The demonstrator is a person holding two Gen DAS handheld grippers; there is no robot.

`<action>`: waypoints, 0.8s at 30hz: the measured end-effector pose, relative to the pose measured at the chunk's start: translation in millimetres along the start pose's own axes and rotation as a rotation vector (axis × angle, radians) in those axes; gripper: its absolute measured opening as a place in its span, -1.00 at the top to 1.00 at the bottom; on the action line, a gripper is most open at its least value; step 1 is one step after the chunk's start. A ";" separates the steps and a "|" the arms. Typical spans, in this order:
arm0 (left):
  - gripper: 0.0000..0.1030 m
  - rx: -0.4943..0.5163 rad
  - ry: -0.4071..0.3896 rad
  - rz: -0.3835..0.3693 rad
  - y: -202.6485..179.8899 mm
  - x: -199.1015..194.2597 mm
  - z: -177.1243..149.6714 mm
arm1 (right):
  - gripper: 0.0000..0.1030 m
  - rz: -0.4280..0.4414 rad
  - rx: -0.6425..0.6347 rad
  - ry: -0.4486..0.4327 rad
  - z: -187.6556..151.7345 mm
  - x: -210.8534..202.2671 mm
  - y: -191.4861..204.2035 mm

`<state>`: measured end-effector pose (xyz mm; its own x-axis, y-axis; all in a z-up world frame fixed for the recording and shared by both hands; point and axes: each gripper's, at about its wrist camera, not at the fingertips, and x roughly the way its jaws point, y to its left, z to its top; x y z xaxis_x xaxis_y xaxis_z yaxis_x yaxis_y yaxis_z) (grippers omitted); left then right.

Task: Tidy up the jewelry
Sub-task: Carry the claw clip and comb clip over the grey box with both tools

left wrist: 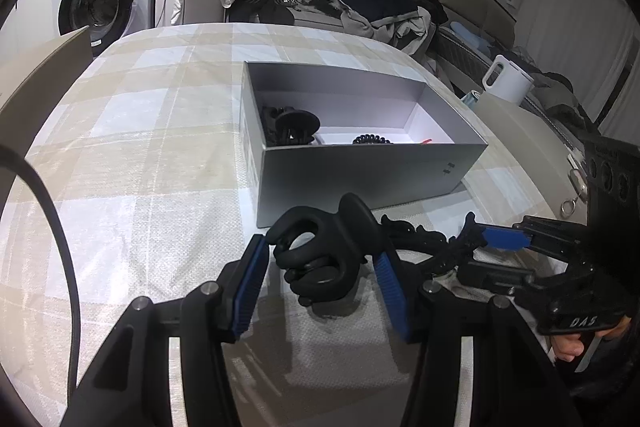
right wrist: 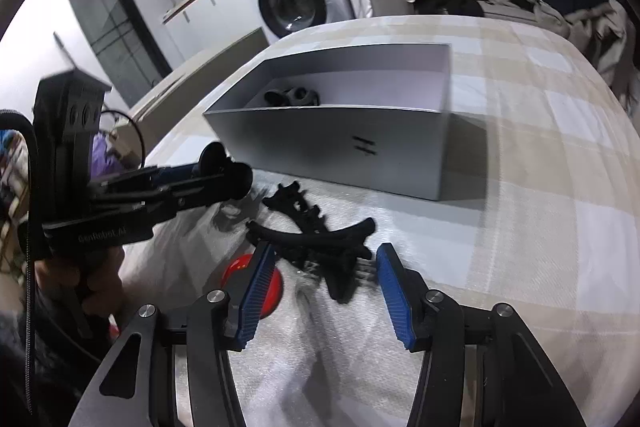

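Black claw clip (left wrist: 320,251) in left tool (left wrist: 320,267) | right tool (right wrist: 324,279) spread | red disc (right wrist: 256,283) right-view only

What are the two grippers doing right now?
Left gripper: shut on a black hair claw.
Right gripper: open, fingers either side of a black hair clip, not gripping it.

Black hair claws (left wrist: 324,251) beside grey box (left wrist: 360,171)

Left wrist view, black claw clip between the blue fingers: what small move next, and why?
Probably lift the black plastic claw clip forward over the near wall of the open grey box; the left gripper seems to hold it just short.
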<state>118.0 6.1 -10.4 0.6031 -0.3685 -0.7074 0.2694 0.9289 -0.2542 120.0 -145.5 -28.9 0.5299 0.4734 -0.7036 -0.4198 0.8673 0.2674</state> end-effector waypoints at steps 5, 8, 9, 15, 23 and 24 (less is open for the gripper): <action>0.07 -0.005 -0.007 0.000 2.4 -1.7 0.3 | 0.29 -0.062 -0.047 0.012 -0.4 5.1 5.7; 0.07 -0.005 -0.009 0.002 2.2 -1.8 0.0 | 0.29 -0.059 -0.046 -0.005 -1.3 2.8 4.4; 0.07 -0.005 -0.010 0.003 2.2 -1.9 0.0 | 0.29 -0.056 -0.045 -0.013 -1.7 2.4 4.1; 0.07 0.001 -0.019 0.002 0.0 -5.0 1.1 | 0.30 -0.034 -0.028 -0.044 0.8 -5.9 -0.9; 0.07 0.023 -0.058 0.010 -5.0 -15.1 3.7 | 0.30 0.019 0.008 -0.102 1.7 -21.7 -3.2; 0.07 0.025 -0.068 0.009 -5.2 -17.3 5.0 | 0.30 0.024 0.013 -0.113 2.3 -24.5 -3.6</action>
<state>109.9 7.5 6.5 0.6548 -0.3623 -0.6633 0.2815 0.9314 -0.2308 110.3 -159.9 -11.1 0.6002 0.5075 -0.6182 -0.4238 0.8573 0.2923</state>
